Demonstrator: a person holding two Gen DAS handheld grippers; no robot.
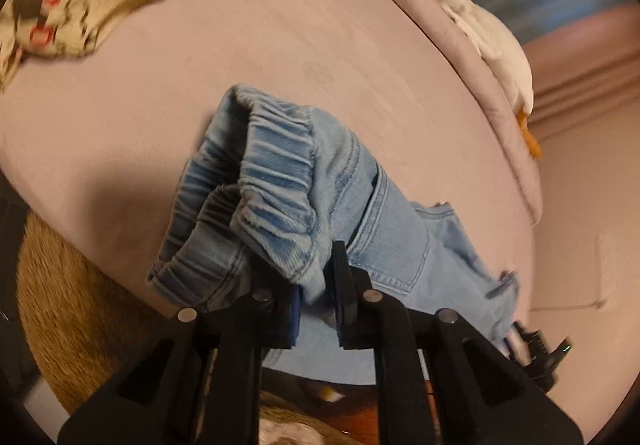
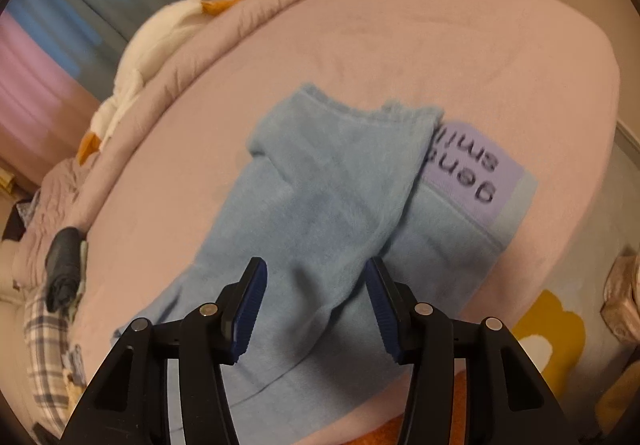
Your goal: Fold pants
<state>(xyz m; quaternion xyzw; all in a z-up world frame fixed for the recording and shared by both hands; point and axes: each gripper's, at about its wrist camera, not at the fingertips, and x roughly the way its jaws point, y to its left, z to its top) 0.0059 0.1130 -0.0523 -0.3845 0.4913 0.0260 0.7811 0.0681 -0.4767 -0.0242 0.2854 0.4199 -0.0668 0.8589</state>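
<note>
Left claw's got the jeans, right claw is just hanging over a different pair

Left wrist view: the left gripper (image 1: 316, 299) is nearly closed, pinching the elastic waistband edge of the light blue denim pants (image 1: 304, 205), bunched up on the pinkish-mauve bed sheet (image 1: 280, 57); only this view has the cream patterned cloth (image 1: 68, 1). Right wrist view shows something else: the right gripper (image 2: 314, 307) with jaws about half open, holding nothing, over soft pale blue fleece pants (image 2: 332, 197) lying flat on the bed, a lilac label (image 2: 472, 173) beside them. Count: two pairs of pants, two grippers, one white stuffed goose with orange feet (image 1: 492, 33), seen in both views.
</note>
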